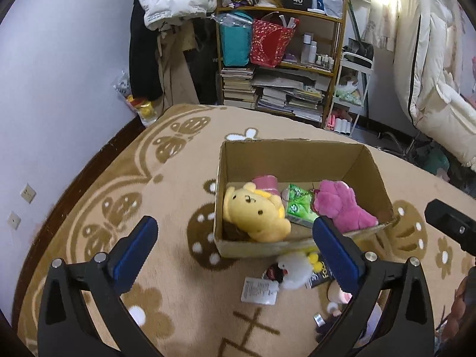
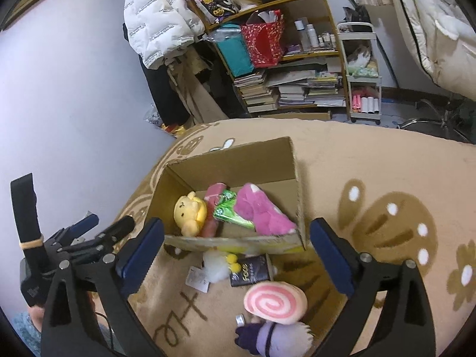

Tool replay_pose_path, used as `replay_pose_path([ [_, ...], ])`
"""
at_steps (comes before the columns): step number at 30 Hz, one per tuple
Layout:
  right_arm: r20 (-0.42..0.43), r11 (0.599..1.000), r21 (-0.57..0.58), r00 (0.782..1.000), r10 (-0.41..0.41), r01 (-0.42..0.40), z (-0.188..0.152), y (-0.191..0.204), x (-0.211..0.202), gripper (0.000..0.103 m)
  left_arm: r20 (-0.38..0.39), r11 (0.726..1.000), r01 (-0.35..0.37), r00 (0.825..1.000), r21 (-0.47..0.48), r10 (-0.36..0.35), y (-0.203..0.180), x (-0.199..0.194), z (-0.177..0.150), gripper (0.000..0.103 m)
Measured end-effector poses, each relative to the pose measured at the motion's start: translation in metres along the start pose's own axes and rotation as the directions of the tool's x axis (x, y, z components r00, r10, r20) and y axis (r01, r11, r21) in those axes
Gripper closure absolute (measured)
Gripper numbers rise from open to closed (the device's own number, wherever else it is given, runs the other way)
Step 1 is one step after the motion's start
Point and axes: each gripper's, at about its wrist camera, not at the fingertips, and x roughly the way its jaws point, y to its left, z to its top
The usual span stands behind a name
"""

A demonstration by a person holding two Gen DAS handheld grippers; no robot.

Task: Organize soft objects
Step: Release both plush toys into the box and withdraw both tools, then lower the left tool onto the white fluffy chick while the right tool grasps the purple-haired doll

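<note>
Grippers, left and right, both spread empty: I'd pinch the swirl plush mid-body, then lift it over the box wall.

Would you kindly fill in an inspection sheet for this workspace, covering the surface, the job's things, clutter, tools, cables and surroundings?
Surface: beige blanket with brown butterfly and flower pattern.
Job's things: open cardboard box holds a yellow plush, a pink plush and a green packet; outside, by its near wall, lie a white fluffy toy, a pink swirl plush and a purple plush.
Clutter: dark packet and paper tag on the blanket.
Tools: left tool and right tool both open, holding nothing, above the blanket before the box.
Cables: nothing seen.
Surroundings: crowded bookshelf, white jacket, wall sockets.
</note>
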Motion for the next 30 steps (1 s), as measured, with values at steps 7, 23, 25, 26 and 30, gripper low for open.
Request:
replay_pose_path([
  [7,-0.040,1.000,0.028,0.999,-0.010,0.011,-0.016,-0.015,-0.009,0.000,-0.032,1.000,-0.016,0.999,-0.019,0.015,0.011,-0.014,-0.015,0.000],
  [23,-0.150,0.999,0.027,0.988,-0.039,0.043,-0.059,-0.030,0.008,0.000,-0.104,1.000,0.011,0.995,-0.011,-0.012,0.009,0.003,-0.050,0.000],
  [25,-0.165,0.999,0.015,0.985,-0.042,0.045,-0.064,-0.031,0.010,0.000,-0.121,1.000,0.021,0.992,-0.005,-0.022,0.008,0.009,-0.054,0.000],
  [26,-0.174,0.999,0.009,0.984,-0.043,0.045,-0.066,-0.031,0.012,0.000,-0.129,1.000,0.025,0.991,-0.004,-0.025,0.007,0.012,-0.056,0.000],
  [30,-0.206,0.999,0.002,0.977,-0.047,0.049,-0.074,-0.034,0.019,0.000,-0.168,0.999,0.044,0.985,-0.009,-0.045,0.003,0.025,-0.064,0.000],
])
